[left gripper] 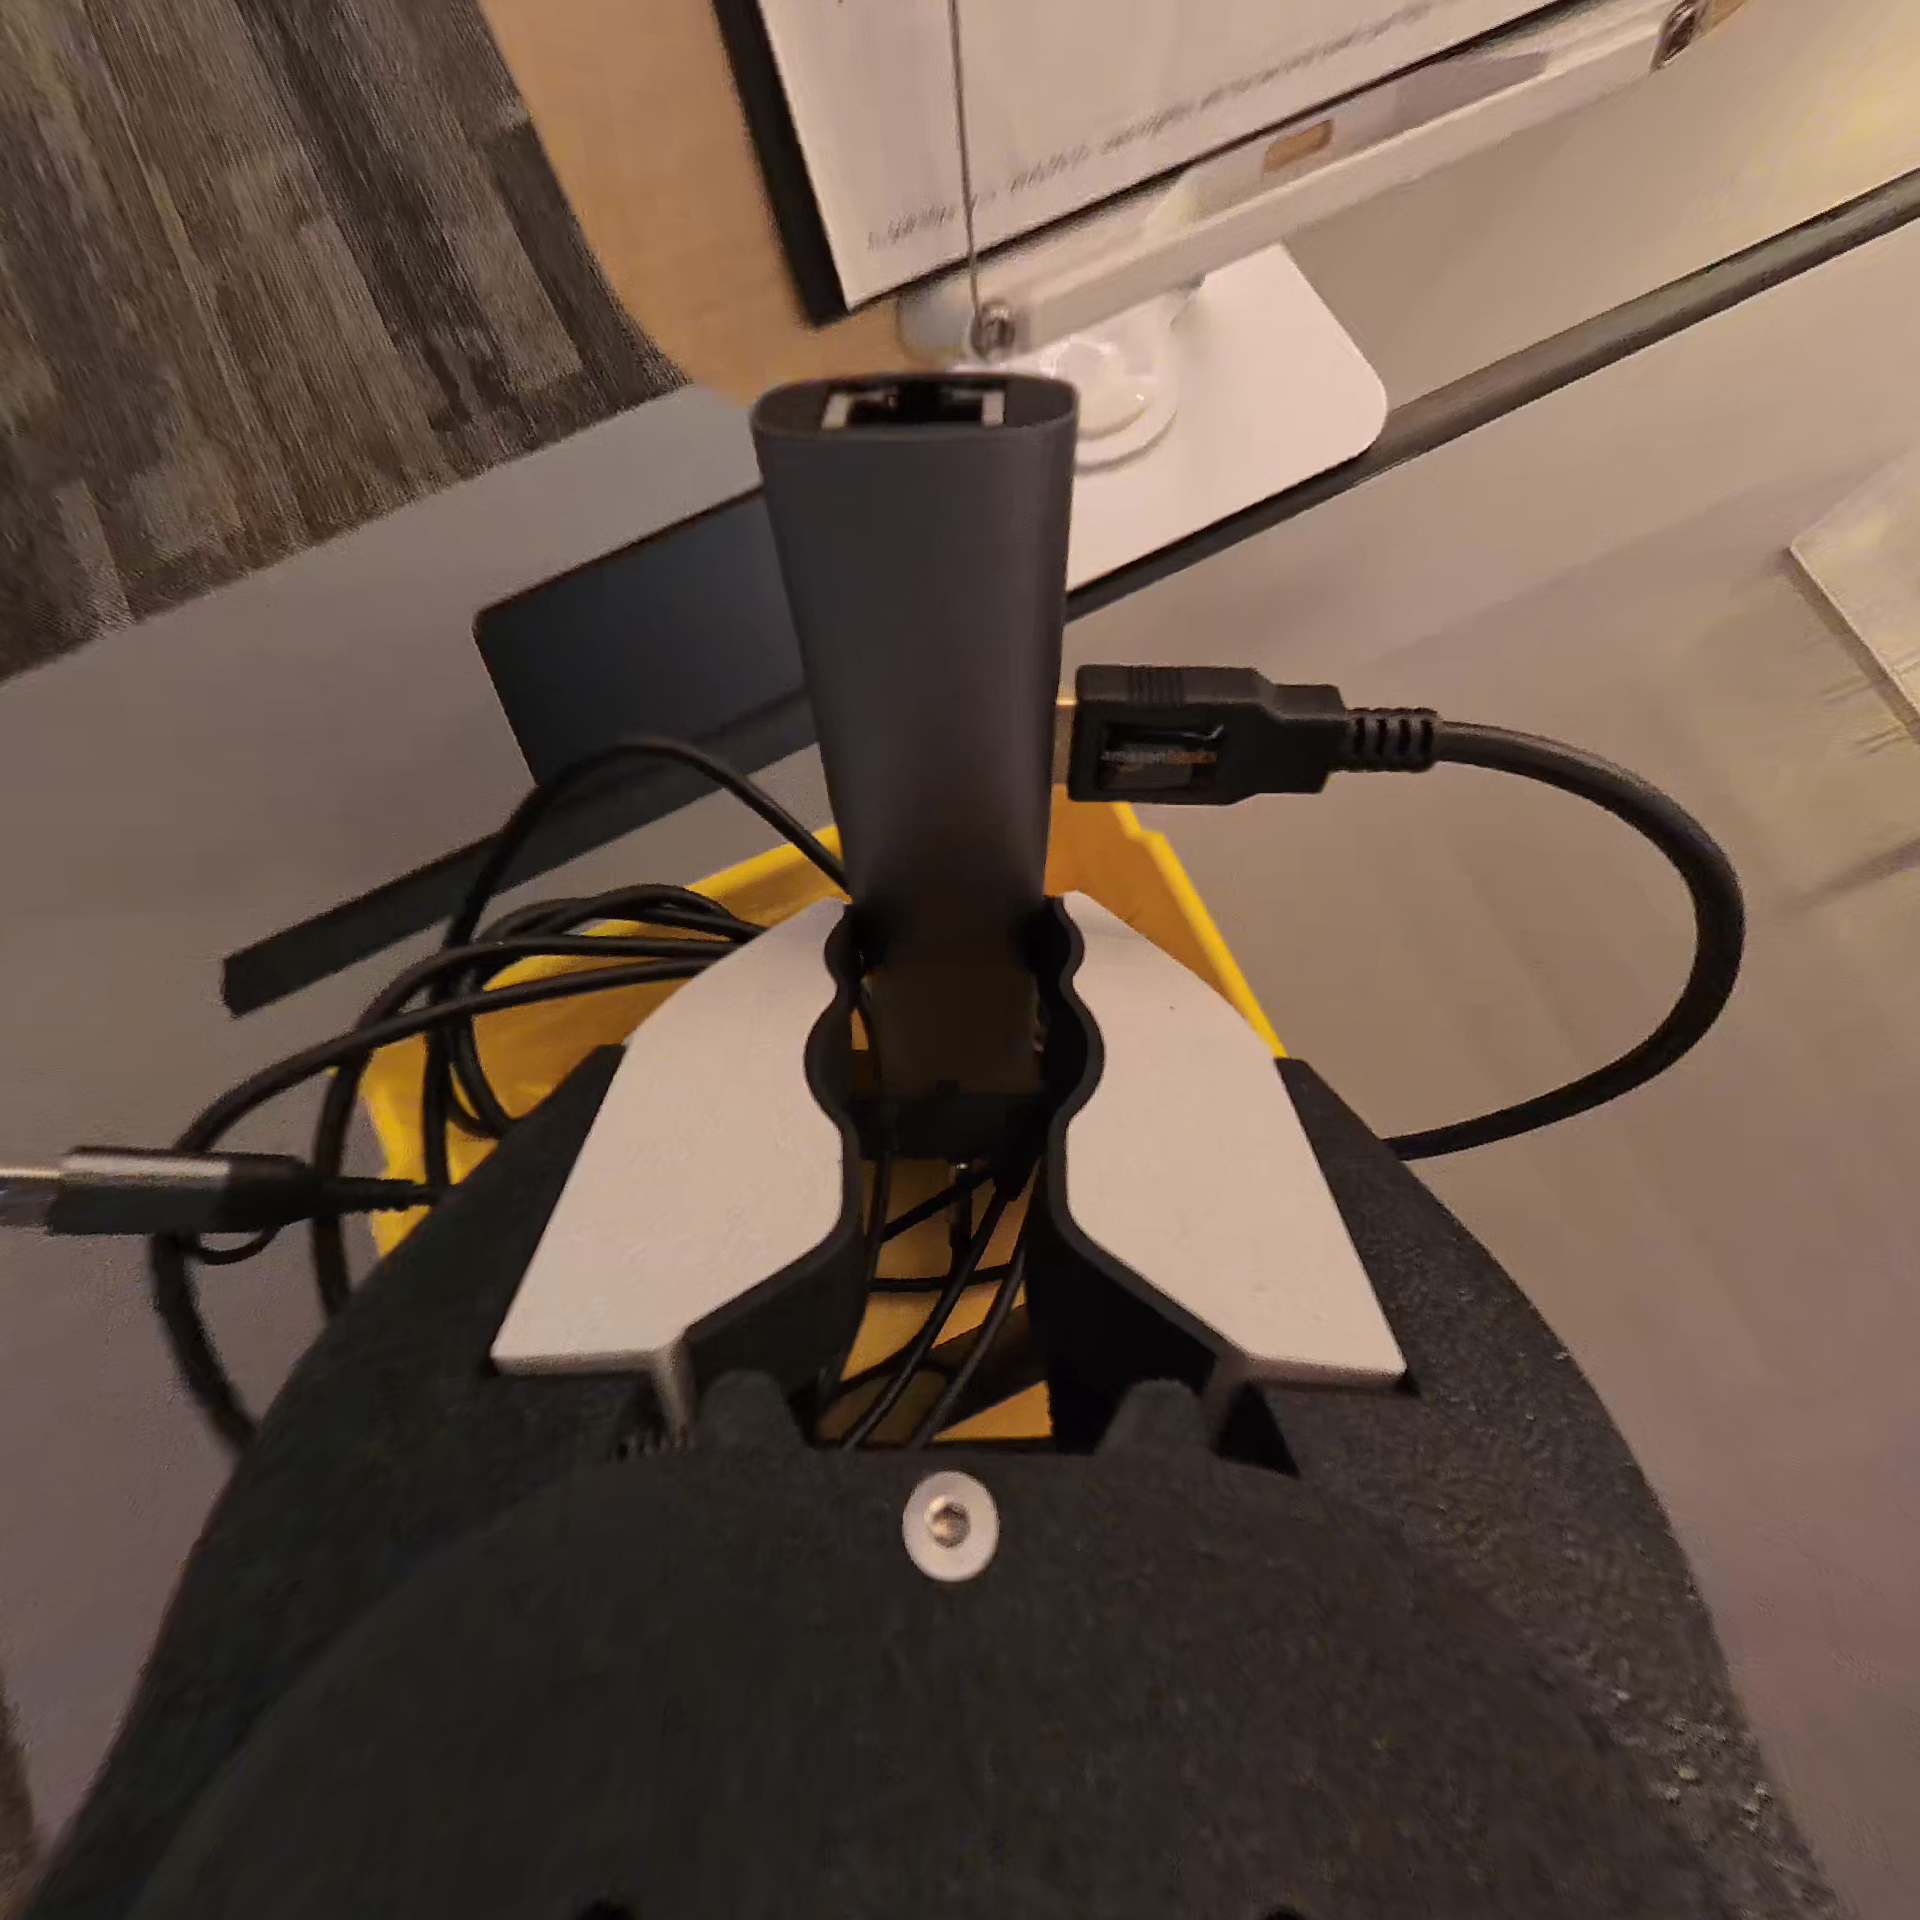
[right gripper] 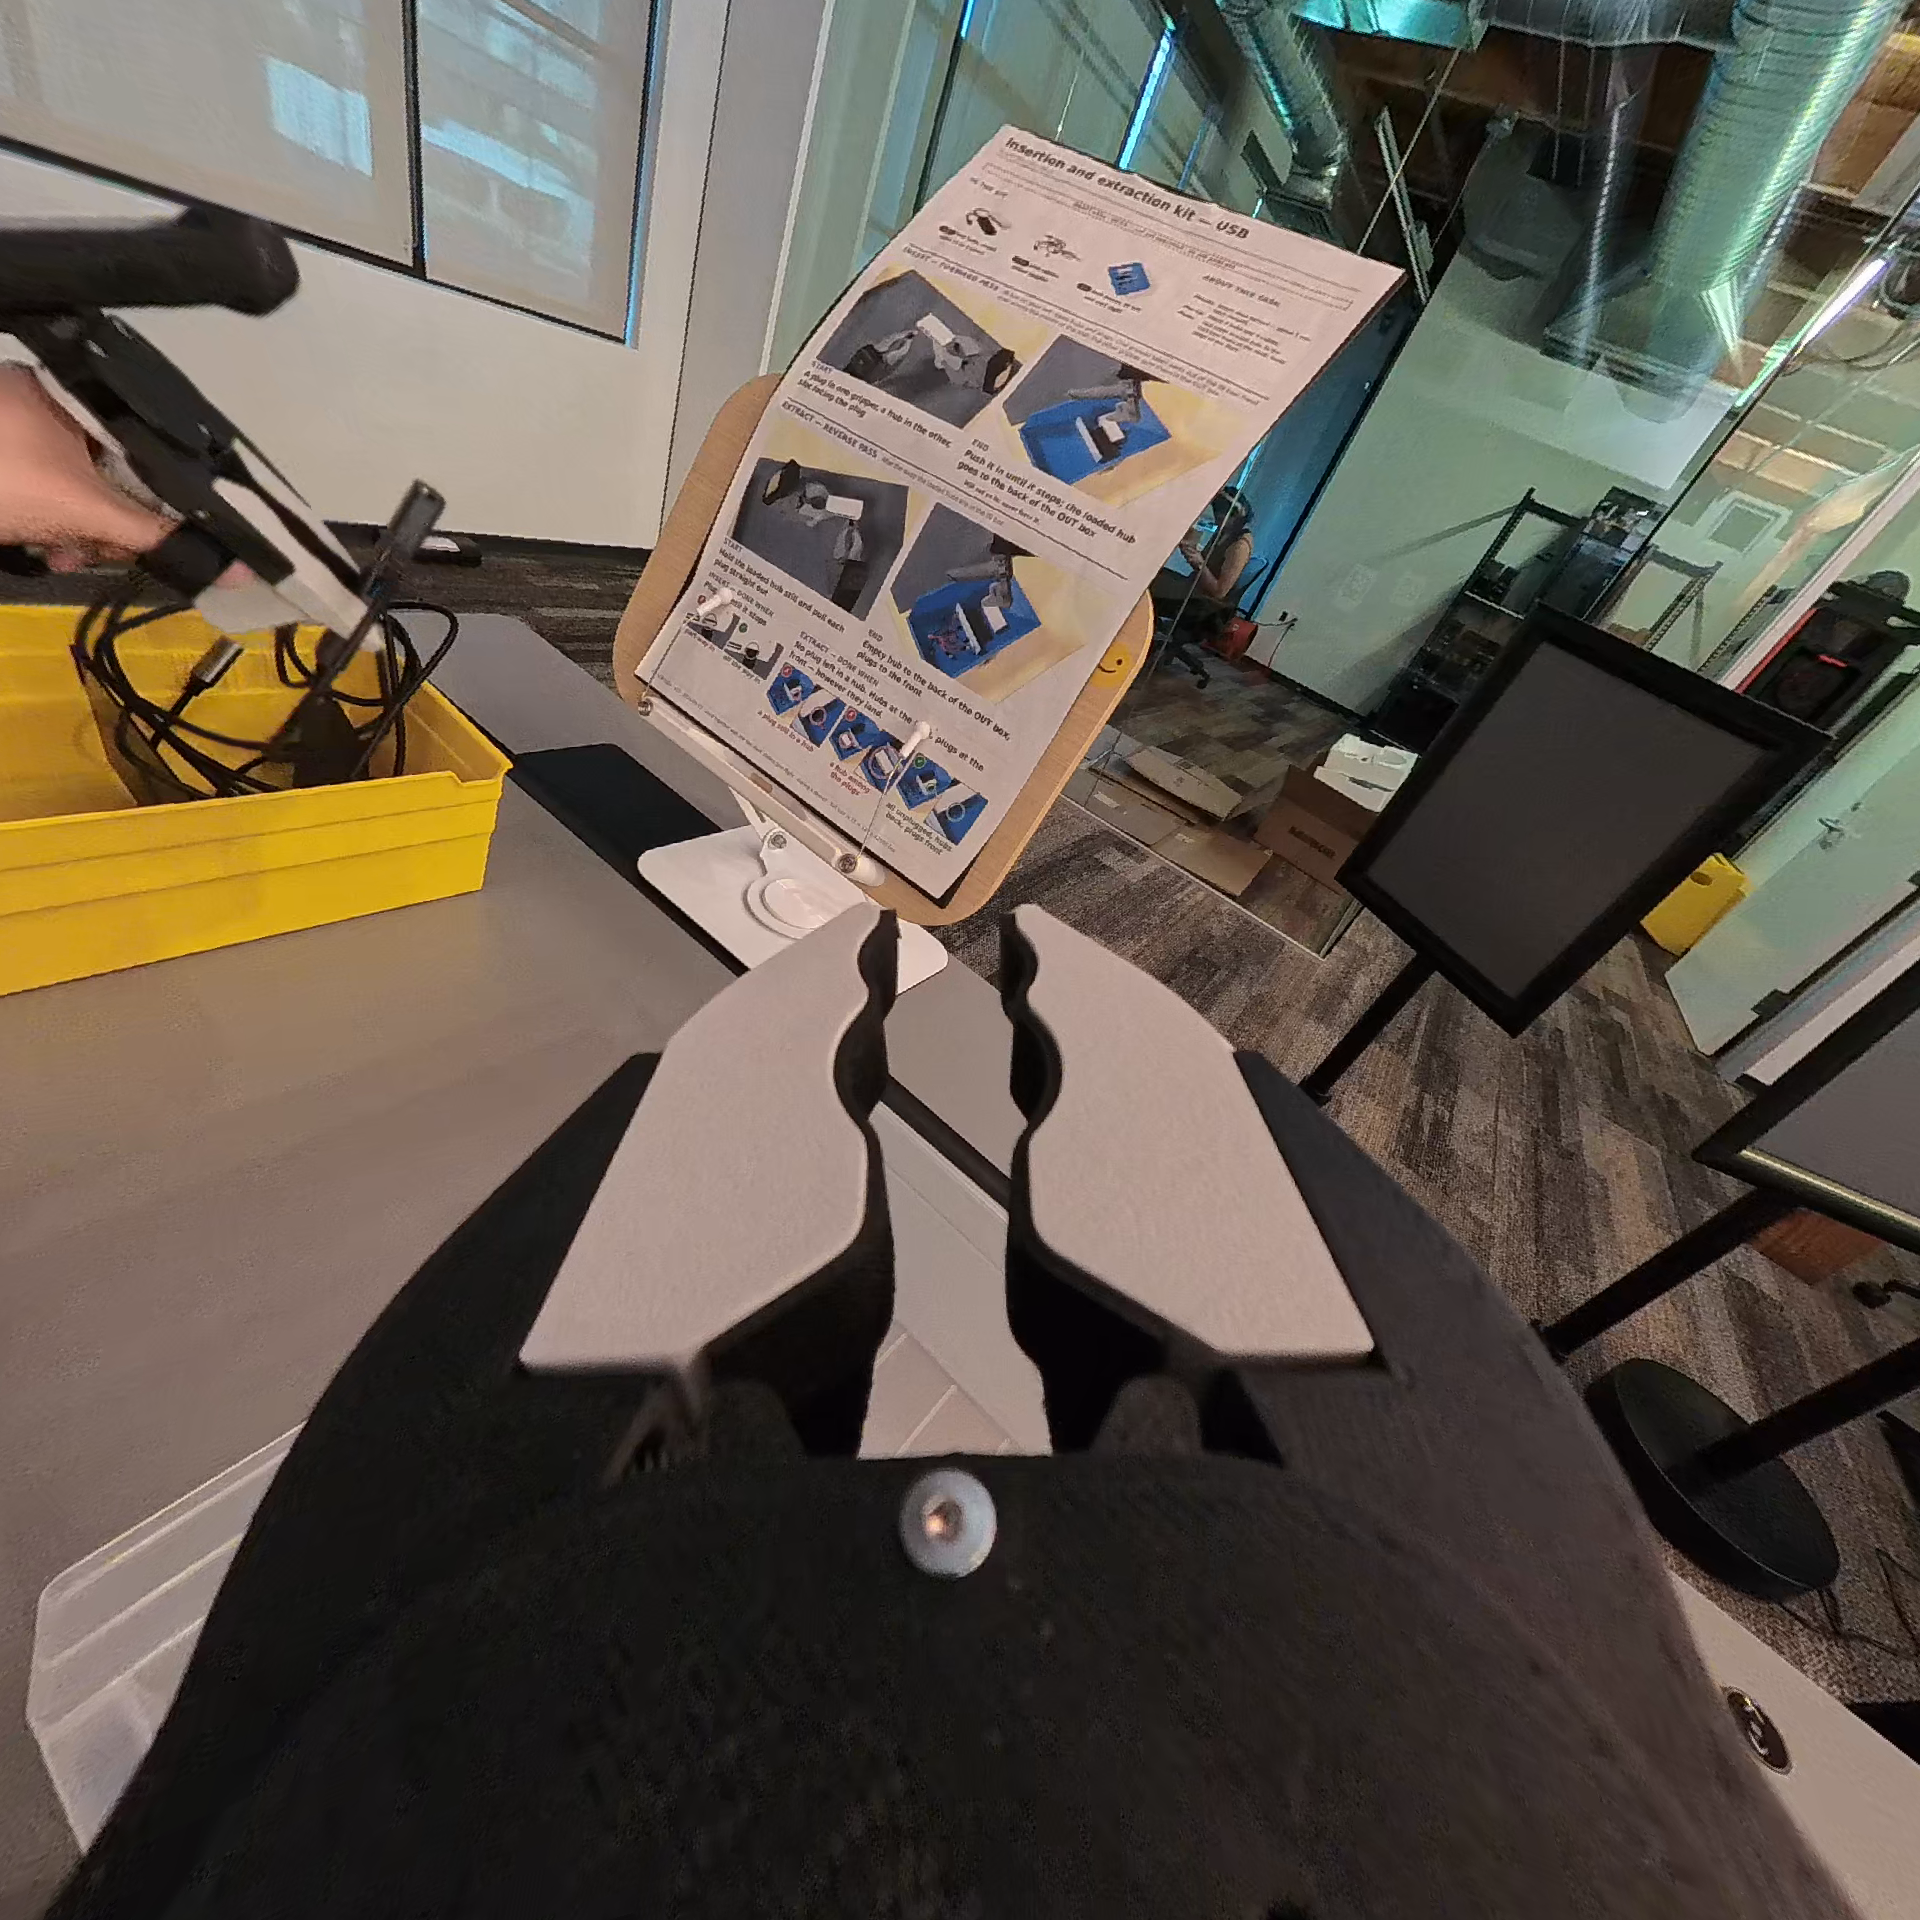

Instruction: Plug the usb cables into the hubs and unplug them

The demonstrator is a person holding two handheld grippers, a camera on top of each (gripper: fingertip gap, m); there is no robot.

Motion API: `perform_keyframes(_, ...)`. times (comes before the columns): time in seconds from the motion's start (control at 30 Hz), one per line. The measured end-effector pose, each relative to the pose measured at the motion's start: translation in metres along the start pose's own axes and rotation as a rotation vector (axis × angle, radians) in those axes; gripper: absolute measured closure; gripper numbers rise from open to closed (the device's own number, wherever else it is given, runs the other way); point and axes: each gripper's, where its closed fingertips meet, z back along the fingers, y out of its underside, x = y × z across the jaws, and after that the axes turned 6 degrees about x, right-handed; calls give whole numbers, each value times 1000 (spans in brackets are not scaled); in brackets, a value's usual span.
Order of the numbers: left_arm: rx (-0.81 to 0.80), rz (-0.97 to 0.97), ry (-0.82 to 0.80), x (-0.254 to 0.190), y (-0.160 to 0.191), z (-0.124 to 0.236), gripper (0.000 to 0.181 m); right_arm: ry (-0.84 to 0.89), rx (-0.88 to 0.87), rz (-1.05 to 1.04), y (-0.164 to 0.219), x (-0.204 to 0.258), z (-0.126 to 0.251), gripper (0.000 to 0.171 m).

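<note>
The left gripper (left gripper: 951, 997) has its fingers pinching the dark grey hub (left gripper: 920, 644), held up over the yellow bin (right gripper: 239, 821) on the worktop (right gripper: 312, 1143). One black usb plug (left gripper: 1195, 732) sits in the hub's right side, cable looping off. The right gripper (right gripper: 940, 1029) hangs empty over the worktop edge, fingers slightly apart, well apart from the hub. Looks like the unplug step: the right one needs to reach over, grab that plug and pull straight out. A tangle of thin cables (left gripper: 436, 997) in the bin could snag. An instruction sheet (right gripper: 987, 520) stands behind on its stand.
</note>
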Motion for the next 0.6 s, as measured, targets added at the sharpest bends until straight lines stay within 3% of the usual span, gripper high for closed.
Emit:
perform_keyframes(0.27,-55,-102,-76,-7,-28,49,149,-5,3,0,1,1,0,152)
perform_keyframes(0.6,-61,-330,-349,-10,-66,126,149,-23,38,17,5,8,-10,151)
